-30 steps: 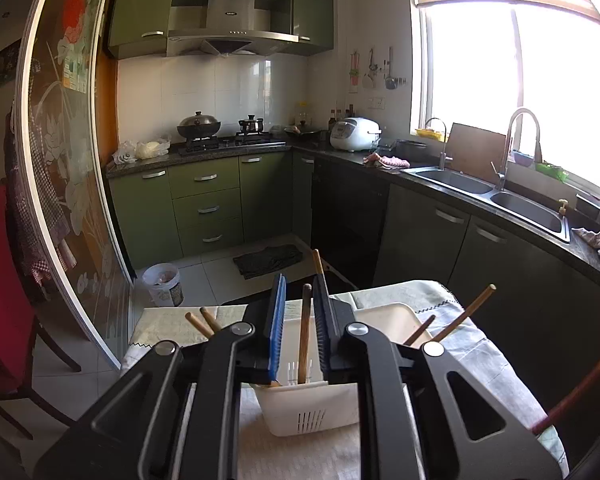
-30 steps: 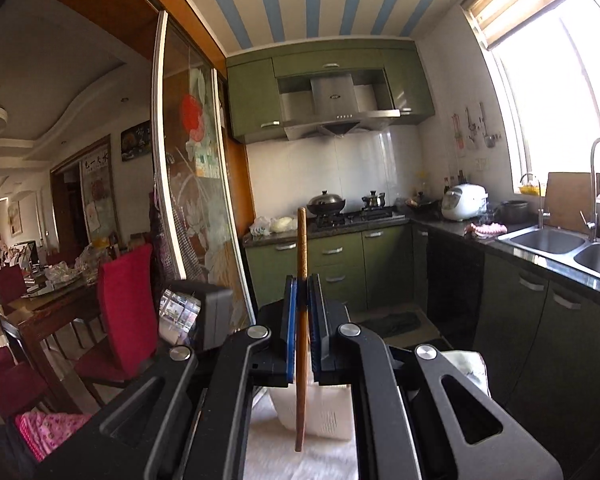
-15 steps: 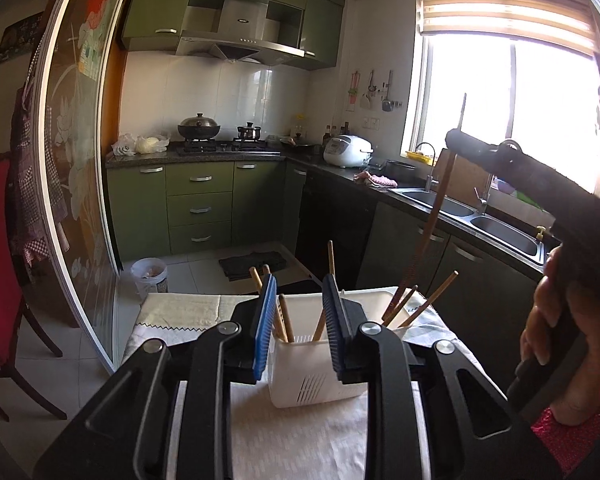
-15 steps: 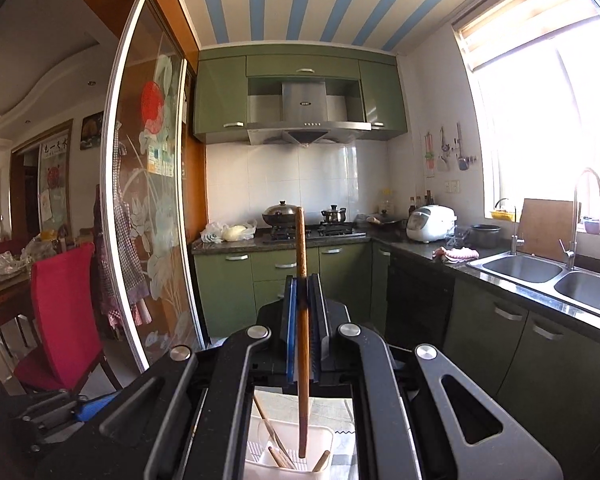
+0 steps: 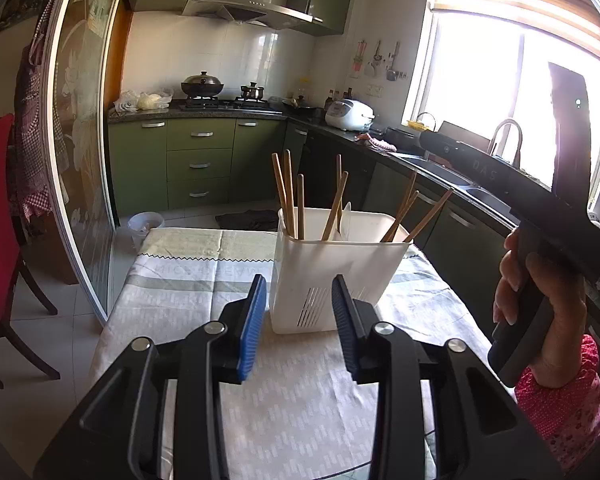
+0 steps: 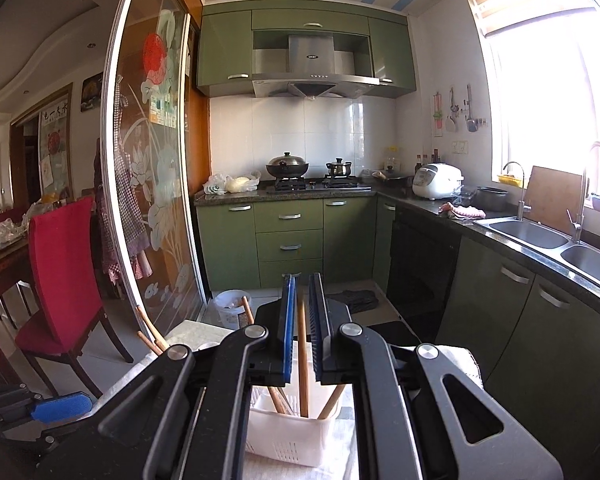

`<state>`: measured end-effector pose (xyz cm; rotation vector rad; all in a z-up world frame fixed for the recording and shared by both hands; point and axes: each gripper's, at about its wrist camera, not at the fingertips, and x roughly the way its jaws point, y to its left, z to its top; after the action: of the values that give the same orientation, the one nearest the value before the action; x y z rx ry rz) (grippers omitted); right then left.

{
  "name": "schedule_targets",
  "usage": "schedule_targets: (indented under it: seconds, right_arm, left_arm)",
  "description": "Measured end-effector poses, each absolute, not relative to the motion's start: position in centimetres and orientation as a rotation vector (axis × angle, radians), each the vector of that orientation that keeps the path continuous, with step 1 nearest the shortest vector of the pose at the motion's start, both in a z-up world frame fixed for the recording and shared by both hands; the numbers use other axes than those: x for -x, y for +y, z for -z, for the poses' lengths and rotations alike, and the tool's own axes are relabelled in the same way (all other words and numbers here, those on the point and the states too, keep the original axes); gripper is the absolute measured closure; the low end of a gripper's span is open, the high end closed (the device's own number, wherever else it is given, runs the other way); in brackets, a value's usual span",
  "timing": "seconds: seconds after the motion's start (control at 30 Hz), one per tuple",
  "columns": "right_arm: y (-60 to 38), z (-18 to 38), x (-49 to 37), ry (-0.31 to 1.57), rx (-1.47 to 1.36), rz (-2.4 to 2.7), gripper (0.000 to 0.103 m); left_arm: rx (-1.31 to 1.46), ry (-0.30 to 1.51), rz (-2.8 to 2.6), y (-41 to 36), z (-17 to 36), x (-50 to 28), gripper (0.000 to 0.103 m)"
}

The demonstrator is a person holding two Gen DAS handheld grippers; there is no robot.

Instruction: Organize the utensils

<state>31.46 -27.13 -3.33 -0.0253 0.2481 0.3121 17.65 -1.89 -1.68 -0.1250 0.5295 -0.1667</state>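
Kitchen table (image 5: 180,280), L tongs (image 5: 299,322) opening before holder (image 5: 340,272), R tongs (image 6: 302,328) loosening round chopstick (image 6: 302,356)

Green cabinets (image 6: 290,240) are set beneath a dark countertop, with a steel range hood (image 6: 312,68) mounted against white wall tiles. Strong daylight is admitted through a window (image 6: 548,100) above a double sink (image 6: 540,236). A red chair (image 6: 60,272) is placed beside a sliding glass door (image 6: 152,184). The ceiling is striped blue and white.
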Motion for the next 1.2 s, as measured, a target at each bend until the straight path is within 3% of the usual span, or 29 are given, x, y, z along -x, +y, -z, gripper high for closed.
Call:
schedule_targets:
  seconds: [0.17, 0.27, 0.5, 0.6, 1.2]
  right_arm:
    - [-28.3, 3.4, -28.5, 0.233, -0.003, -0.322, 0.08]
    - [-29.9, 4.3, -24.7, 0.226, -0.025, -0.328, 0.058]
    - [-33.8, 9.1, -14.4, 0.265, -0.03, -0.314, 0.031]
    - [-34.8, 11.0, -10.8, 0.279, -0.034, -0.313, 0.007]
    - [-35.9, 12.1, -4.0, 0.271, -0.02, -0.295, 0.005]
  left_arm:
    - [0.115, 0.504, 0.169, -2.3, 1.8, -15.7, 0.049]
    - [0.105, 0.475, 0.172, -2.3, 1.7, -13.8, 0.036]
    - [0.055, 0.422, 0.157, -3.1, 1.9, -8.9, 0.013]
    - [0.047, 0.405, 0.153, -3.4, 1.8, -6.9, 0.007]
    - [0.038, 0.415, 0.126, -3.7, 2.7, -1.3, 0.007]
